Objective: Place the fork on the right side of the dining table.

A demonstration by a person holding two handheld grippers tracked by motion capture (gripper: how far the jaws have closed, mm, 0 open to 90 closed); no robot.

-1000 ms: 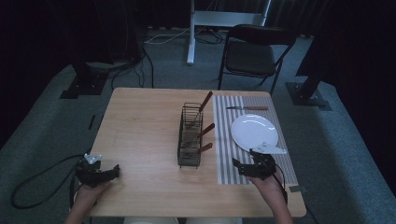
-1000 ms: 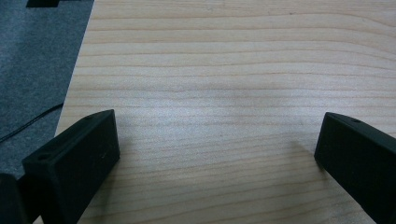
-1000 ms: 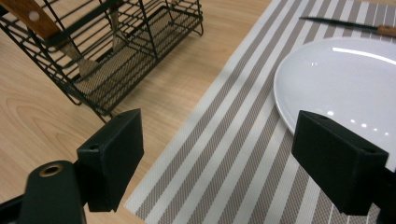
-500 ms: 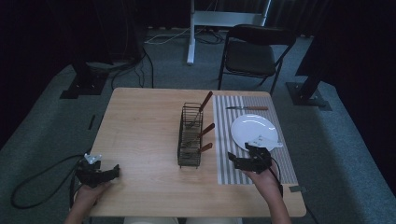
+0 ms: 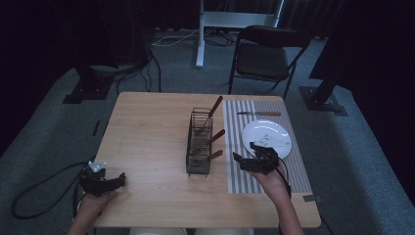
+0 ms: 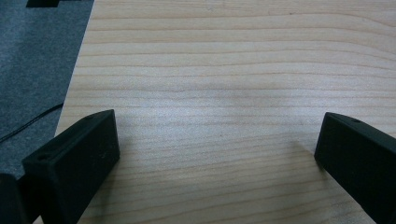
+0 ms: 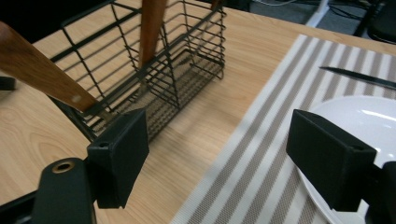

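A black wire basket [image 5: 199, 143] stands mid-table with three wooden-handled utensils leaning in it; one handle [image 5: 216, 105] pokes out at the far end. In the right gripper view the basket [image 7: 159, 70] is just ahead, with a handle [image 7: 37, 70] at the left. My right gripper [image 5: 244, 155] hovers open over the striped placemat [image 5: 244, 181], between basket and white plate [image 5: 268, 134]; nothing lies between its jaws [image 7: 224, 154]. A knife [image 5: 259, 113] lies beyond the plate. My left gripper [image 5: 116, 180] rests open at the table's near left corner, over bare wood [image 6: 217, 154].
The wooden table [image 5: 147, 127] has wide bare room on its left half. The plate [image 7: 369, 121] and knife [image 7: 359, 77] sit to the right on the placemat [image 7: 266, 135]. A folding chair [image 5: 264, 56] and stand legs are on the floor beyond the table.
My right gripper has moved forward and slightly left over the placemat, closer to the basket. The left gripper has stayed put.
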